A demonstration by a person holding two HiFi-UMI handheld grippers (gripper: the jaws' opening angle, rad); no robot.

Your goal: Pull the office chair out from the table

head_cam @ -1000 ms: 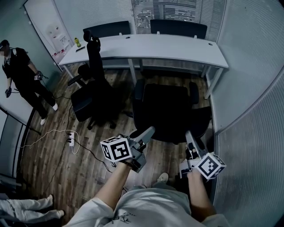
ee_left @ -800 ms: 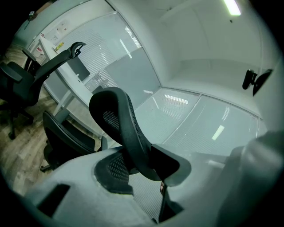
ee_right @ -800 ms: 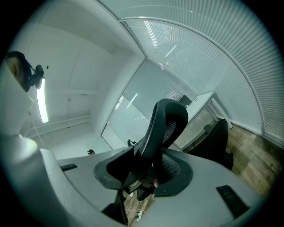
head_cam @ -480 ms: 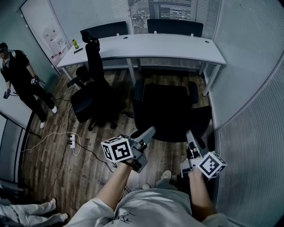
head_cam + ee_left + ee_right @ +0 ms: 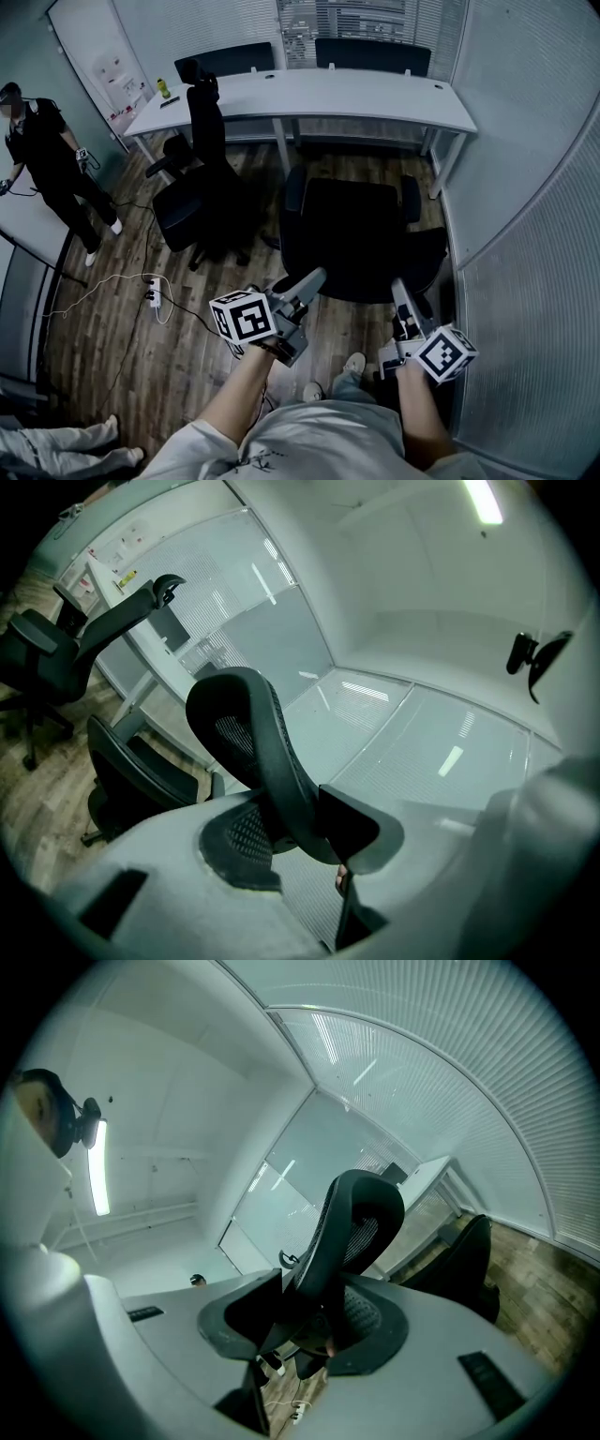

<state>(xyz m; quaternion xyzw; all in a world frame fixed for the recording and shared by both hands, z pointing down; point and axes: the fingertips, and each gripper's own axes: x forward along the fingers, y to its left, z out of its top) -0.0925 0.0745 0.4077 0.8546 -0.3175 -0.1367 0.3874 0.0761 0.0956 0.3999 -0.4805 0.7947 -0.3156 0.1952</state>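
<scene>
Black office chair [image 5: 361, 234] standing clear of white tabletop [image 5: 309, 98]; left gripper [image 5: 317, 277], right gripper [image 5: 401, 292] jaws both clamping its backrest top.

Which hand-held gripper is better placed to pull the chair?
Probably left. Both clamp the back of the office chair, but the right hand-held gripper sits near the glass partition; the left hand-held gripper has more room.

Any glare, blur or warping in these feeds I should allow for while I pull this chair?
Head view: sharp and evenly lit, but fisheye bows the desk and walls; the black office chair shows little detail. Left gripper view: strongly curved, dark corners, the left claw soft close-up, ceiling light glaring. Right gripper view: same warping, light strip blown out.
</scene>
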